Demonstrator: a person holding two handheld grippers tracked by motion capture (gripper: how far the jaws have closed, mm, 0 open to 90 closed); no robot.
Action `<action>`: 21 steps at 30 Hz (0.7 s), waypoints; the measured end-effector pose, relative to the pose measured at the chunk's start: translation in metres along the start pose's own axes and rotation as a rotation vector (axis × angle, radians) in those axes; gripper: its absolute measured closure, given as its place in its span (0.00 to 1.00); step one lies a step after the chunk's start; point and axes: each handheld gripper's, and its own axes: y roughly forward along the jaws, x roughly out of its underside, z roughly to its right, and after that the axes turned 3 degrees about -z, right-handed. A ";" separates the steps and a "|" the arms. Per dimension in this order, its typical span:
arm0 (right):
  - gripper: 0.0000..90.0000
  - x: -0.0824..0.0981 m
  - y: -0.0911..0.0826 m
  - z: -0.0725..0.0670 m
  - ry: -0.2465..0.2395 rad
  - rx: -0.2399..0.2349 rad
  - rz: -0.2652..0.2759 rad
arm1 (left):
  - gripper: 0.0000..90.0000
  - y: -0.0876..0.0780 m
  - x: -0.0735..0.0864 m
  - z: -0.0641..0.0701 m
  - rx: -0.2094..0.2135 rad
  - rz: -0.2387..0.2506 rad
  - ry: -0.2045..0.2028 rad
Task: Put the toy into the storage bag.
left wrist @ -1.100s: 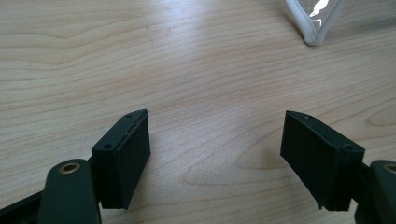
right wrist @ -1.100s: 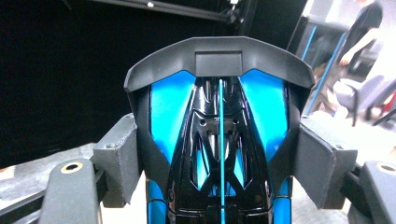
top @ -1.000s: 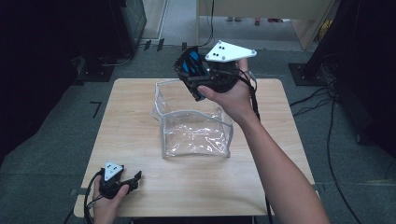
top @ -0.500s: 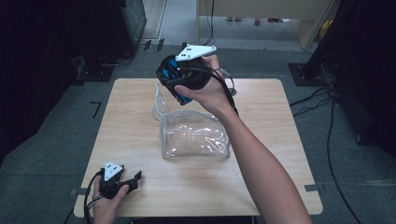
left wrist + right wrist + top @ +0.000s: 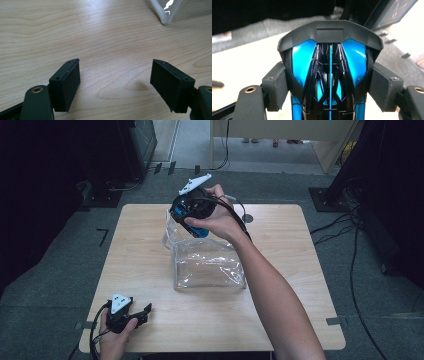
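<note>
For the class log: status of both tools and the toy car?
Right tool clamped on black-and-blue toy car, above clear bag. Left tool open, idle on table. Nothing in the way.

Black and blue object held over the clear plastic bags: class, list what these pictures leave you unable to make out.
- Black and blue glossy object: its lower part is cut off by the right gripper view's bottom edge; in the high view the hand covers most of it.
- Rear clear plastic bag: partly hidden behind the right gripper in the high view.
- Front clear plastic bag: just a corner, cut off by the left gripper view's top edge.
</note>
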 end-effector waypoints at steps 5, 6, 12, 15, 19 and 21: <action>0.29 0.005 0.013 0.003 -0.019 -0.004 -0.073 | 0.27 0.000 0.000 0.000 0.003 0.002 -0.002; 0.29 0.006 0.015 0.004 -0.018 -0.007 -0.083 | 0.27 0.000 0.000 0.000 0.004 0.002 -0.002; 0.29 0.016 0.027 0.007 -0.039 -0.017 -0.170 | 0.27 0.000 0.000 0.000 0.005 0.003 0.000; 0.29 0.023 0.033 0.009 -0.041 -0.018 -0.221 | 0.27 0.000 0.000 0.000 0.005 0.004 0.000; 0.29 0.028 0.037 0.010 -0.060 0.007 -0.278 | 0.27 0.000 0.000 0.000 0.005 0.003 0.000; 0.29 0.030 0.039 0.010 -0.077 0.024 -0.310 | 0.27 0.000 0.000 0.000 0.005 0.002 0.002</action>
